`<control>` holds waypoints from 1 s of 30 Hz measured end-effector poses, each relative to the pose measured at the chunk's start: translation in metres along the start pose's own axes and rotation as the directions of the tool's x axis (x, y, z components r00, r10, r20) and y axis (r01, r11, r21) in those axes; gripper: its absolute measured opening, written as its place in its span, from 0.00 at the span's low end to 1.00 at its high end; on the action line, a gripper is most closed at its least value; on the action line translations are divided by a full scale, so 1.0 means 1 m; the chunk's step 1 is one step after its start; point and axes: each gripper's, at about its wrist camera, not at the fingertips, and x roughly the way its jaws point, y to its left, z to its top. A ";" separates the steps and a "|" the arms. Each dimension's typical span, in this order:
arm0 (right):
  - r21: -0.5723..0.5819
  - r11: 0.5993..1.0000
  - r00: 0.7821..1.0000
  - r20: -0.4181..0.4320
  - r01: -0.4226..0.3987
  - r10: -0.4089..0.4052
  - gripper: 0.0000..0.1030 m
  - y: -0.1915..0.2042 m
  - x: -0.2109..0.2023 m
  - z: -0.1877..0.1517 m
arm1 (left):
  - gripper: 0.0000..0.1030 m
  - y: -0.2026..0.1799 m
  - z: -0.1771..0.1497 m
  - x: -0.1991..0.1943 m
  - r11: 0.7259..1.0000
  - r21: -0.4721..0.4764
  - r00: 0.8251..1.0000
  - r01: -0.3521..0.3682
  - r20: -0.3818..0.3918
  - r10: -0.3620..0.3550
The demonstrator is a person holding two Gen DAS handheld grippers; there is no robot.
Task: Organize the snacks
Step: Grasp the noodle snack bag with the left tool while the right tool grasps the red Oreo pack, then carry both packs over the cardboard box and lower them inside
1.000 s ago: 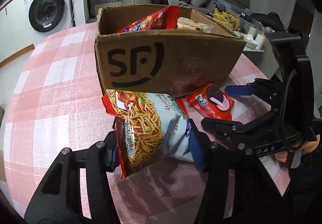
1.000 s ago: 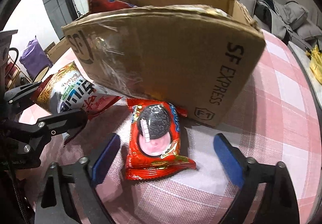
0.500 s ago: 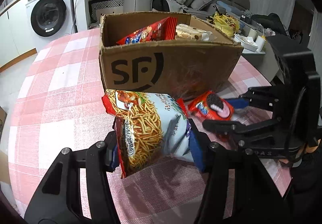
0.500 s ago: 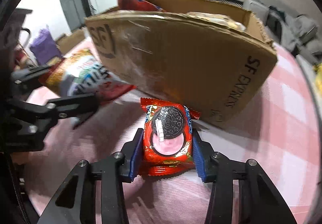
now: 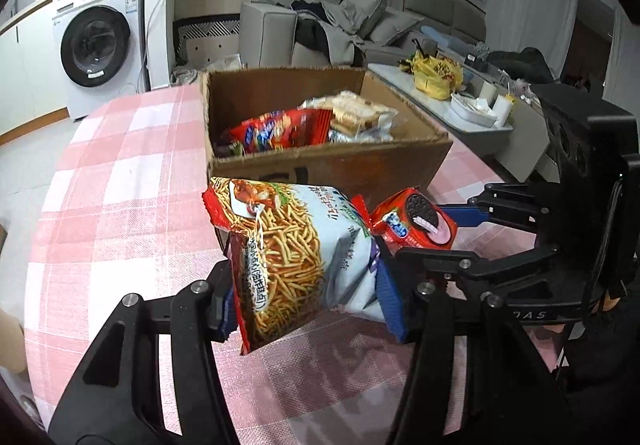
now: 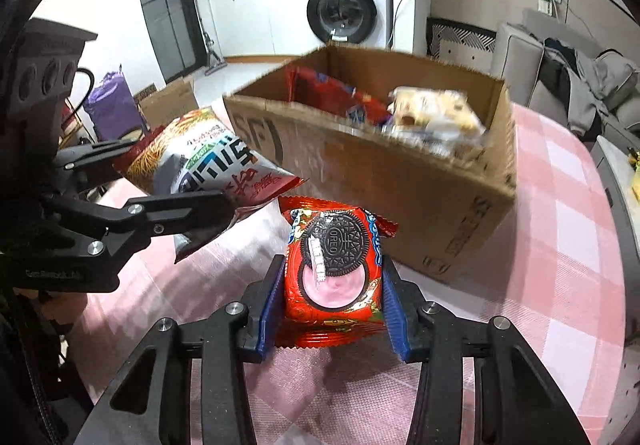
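A: Left claw — state?

B: Clamped on the noodle-snack bag. Blue pads press both sides of its lower half; the bag stands upright between them, clear of the table, just in front of the cardboard box.

A: Right claw?

B: Closed around the red Oreo pack. Pads squeeze its two long edges, cookie picture facing up. The pack sits off the checked cloth, near the box's front wall, not touching it as far as the right wrist view shows.

A: The two snacks relative to each other?

B: Side by side. In the left wrist view the Oreo pack is just right of the noodle bag's upper corner; contact between them cannot be told.

A: Box contents?

B: A red snack bag leaning along the left side, a pale clear-wrapped pack beside it on the right. Box is open-topped, standing on the pink-and-white checked cloth.

A: Surroundings?

B: Washing machine beyond the table, grey sofa with clothes piled on it behind the box.
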 end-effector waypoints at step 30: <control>0.149 0.988 0.966 0.249 0.035 -0.072 0.44 -0.022 -0.086 0.029 | 0.51 0.011 0.014 -0.123 0.997 -0.022 0.984 -0.075 0.163 0.078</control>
